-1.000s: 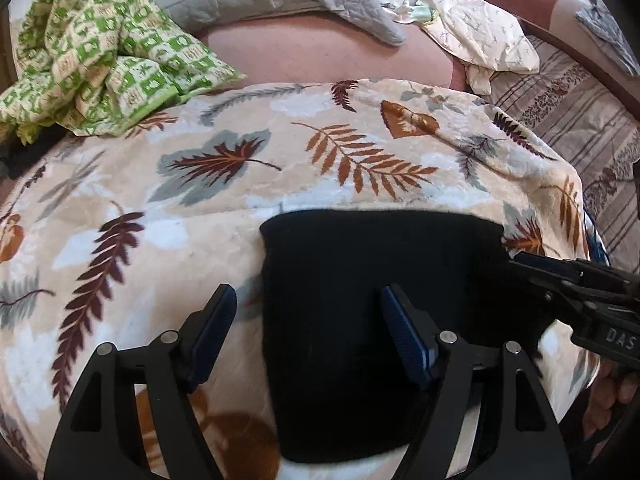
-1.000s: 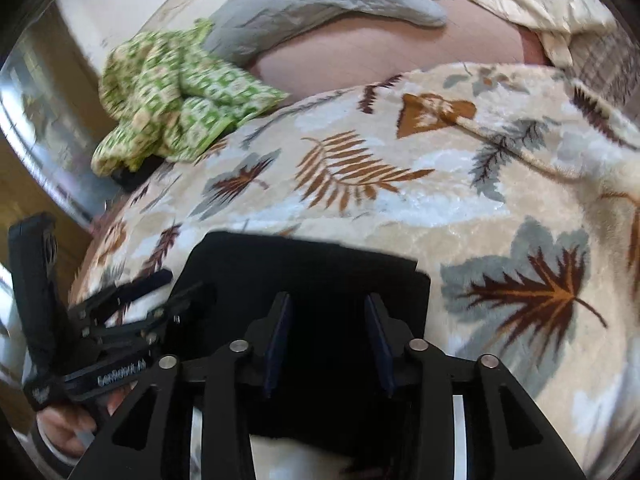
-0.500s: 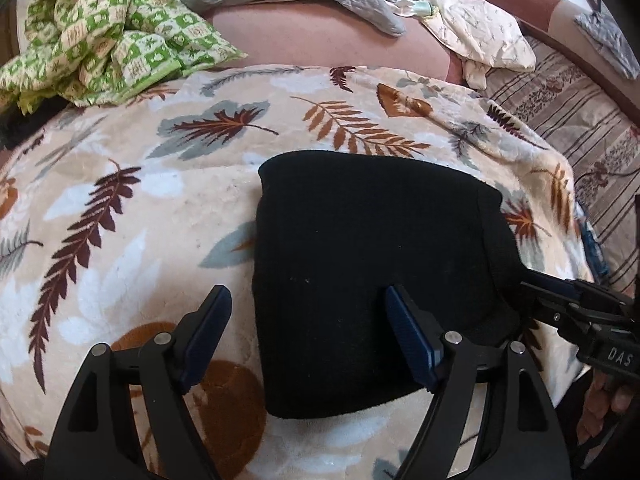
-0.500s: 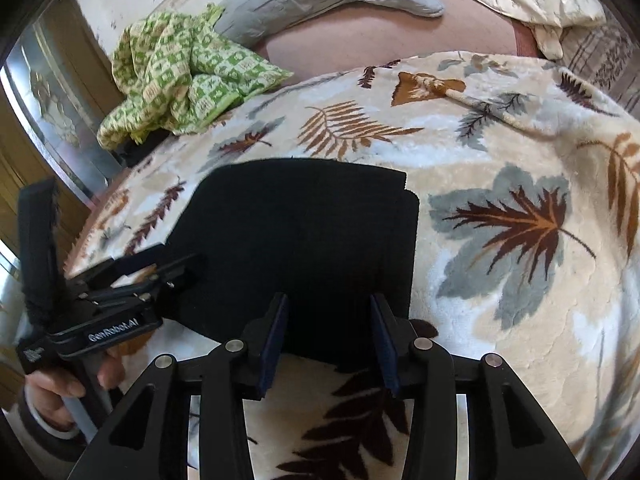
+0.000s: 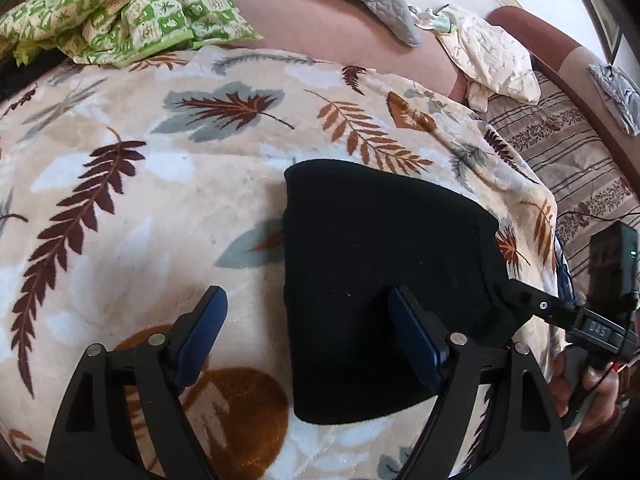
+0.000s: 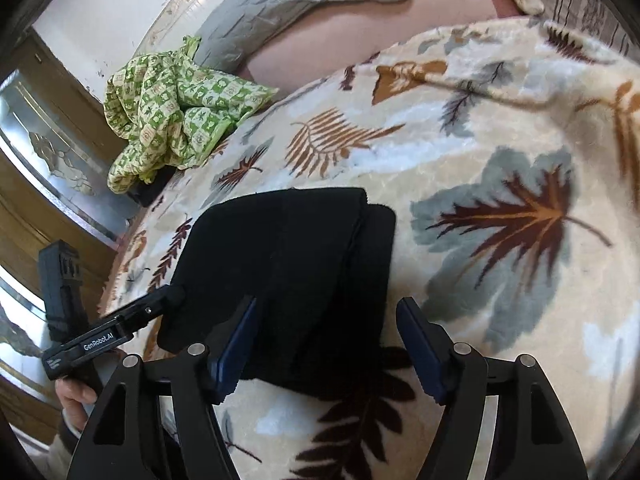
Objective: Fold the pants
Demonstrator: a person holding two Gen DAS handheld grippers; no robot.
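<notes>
**Pants down to a compact bundle, both grippers off the cloth**

Closest in, the left gripper [image 5: 304,320] hangs with its 2 blue-padded fingers [image 5: 202,330] spread wide, nothing between them; one finger is over the bare blanket, the other over the near part of the fabric. Over in the right wrist view, the right gripper [image 6: 326,340] is spread apart too, its jaws gaping above the near edge of the bundle and gripping nothing.

Just past the fingertips, there they are: the black pants [image 5: 380,272], lying flat as a squat, roughly rectangular stack on the leaf-print blanket [image 5: 140,208]. From the right side you can read the layers (a top panel sits a little short of the one beneath, leaving a narrow strip showing along the right edge) [image 6: 380,248]. In the left wrist view the tip of the right gripper sits at the bundle's right edge; whether it touches the cloth, I can't tell.

So where does that leave the job? My read: the folding is essentially done. The legs are no longer stretched out, the pile is small and tidy, and neither tool has hold of it. What could remain is squaring up that offset edge or pressing the stack flat, little more.

Further back, a crumpled green checked cloth [image 6: 172,120] lies at the blanket's far edge, a grey quilted cover [image 6: 288,4] beyond it, and a pale cream garment [image 5: 492,60] off to the right.
</notes>
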